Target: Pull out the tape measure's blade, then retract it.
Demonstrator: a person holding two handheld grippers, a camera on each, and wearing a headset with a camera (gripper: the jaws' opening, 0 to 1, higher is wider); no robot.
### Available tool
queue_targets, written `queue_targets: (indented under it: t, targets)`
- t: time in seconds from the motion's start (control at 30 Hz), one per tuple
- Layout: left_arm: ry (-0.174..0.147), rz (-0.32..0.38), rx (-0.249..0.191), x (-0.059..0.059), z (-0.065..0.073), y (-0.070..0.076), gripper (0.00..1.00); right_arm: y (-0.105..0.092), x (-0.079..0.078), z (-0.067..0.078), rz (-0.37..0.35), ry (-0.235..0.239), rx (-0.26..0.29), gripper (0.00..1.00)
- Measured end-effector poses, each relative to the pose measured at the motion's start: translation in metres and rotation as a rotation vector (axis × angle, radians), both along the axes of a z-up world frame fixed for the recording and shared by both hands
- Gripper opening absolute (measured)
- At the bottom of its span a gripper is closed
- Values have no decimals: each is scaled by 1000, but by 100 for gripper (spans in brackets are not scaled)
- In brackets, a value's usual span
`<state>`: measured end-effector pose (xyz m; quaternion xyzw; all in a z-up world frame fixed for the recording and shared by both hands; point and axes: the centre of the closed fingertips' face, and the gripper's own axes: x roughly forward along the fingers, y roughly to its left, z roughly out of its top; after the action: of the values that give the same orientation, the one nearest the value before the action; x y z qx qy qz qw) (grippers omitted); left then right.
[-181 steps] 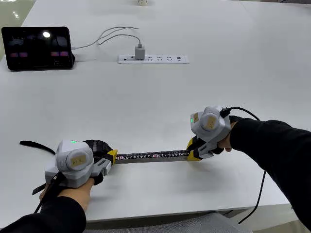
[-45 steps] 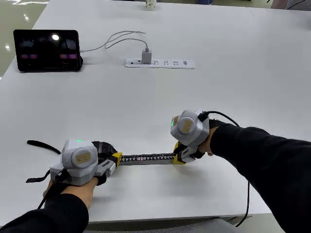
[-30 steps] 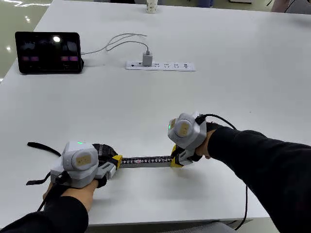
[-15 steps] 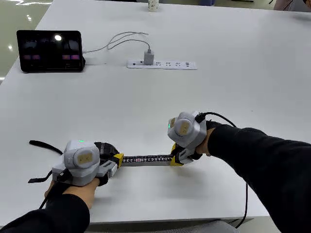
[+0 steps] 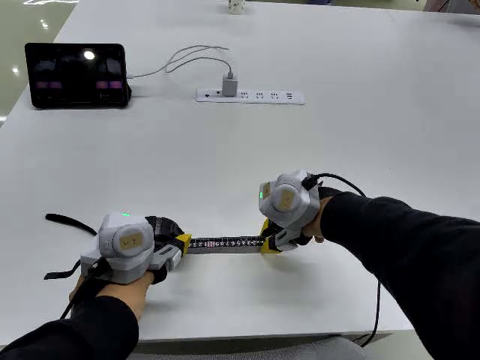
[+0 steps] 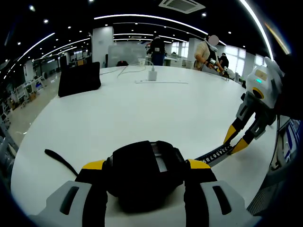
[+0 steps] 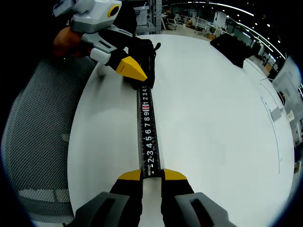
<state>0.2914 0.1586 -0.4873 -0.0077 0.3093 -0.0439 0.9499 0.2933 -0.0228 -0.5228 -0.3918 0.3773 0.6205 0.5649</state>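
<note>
left gripper [image 5: 182, 244]: fingers [image 6: 94, 189] clamped either side of the tape measure [image 6: 144, 172] body, which sits on the counter [image 5: 337, 135] near the front edge, person's left

right gripper [image 7: 151, 176]: fingers pinched together on the tip of the blade [image 7: 147, 132]

blade is out only a short run, straight and flat on the counter between the two grippers, printed face up

my read: partial extension, grippers fairly close together. A still doesn't give direction, but this looks like the retract leg

next move, if so: walk the right gripper straight along the blade line toward the case, keep the tip pinched so the spring feeds in slowly, keep the left clamp steady, release only once the hook is at the case mouth
</note>
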Motion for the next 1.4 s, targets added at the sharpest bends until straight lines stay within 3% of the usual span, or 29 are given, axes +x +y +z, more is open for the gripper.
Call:
queue_targets:
  t: [0.7, 1.4]
  targets:
    - [4, -5, -1, -1, -1, 0, 61, 15, -1, 0, -15, 6, 21, 10]
    - [3, -5, -2, 0, -1, 0, 61, 20, -3, 0, 60, -6, 71, 10]
